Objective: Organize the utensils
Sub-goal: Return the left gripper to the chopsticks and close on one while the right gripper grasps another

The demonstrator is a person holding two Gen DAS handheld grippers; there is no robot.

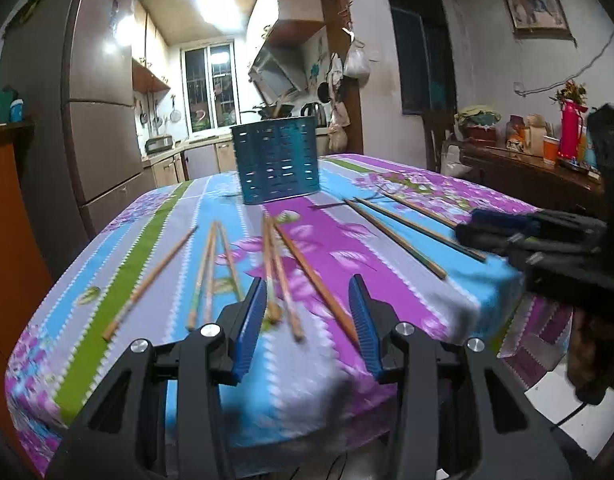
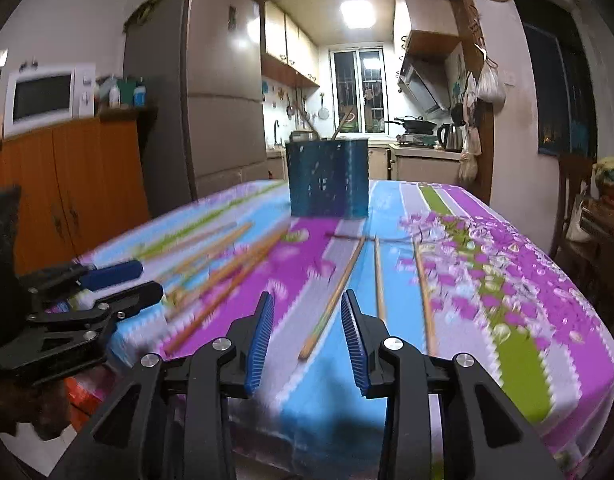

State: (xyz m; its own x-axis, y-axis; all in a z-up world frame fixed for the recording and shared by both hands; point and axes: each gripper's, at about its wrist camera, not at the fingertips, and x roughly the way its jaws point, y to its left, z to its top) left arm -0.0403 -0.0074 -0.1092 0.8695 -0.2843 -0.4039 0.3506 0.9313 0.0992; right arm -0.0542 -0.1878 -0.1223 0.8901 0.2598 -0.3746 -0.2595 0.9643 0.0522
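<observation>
A teal perforated utensil holder (image 1: 277,160) (image 2: 329,178) stands at the far middle of the floral tablecloth (image 1: 391,292) (image 2: 519,280); one stick (image 2: 343,124) pokes out of it. Several wooden chopsticks lie loose on the cloth, a left group (image 1: 299,256) (image 2: 227,276) and a right group (image 1: 395,236) (image 2: 331,300). My left gripper (image 1: 309,280) (image 2: 119,280) hovers open above the near ends of the left group, holding nothing. My right gripper (image 2: 307,293) (image 1: 507,228) is open over the right group; one chopstick lies on the cloth beyond its fingers, untouched.
A tall fridge (image 2: 223,92) and an orange cabinet (image 2: 87,184) with a microwave (image 2: 43,96) stand left of the table. A dark side table with a red thermos (image 1: 571,128) and cups is on the right. The kitchen counter (image 2: 423,152) lies behind the table.
</observation>
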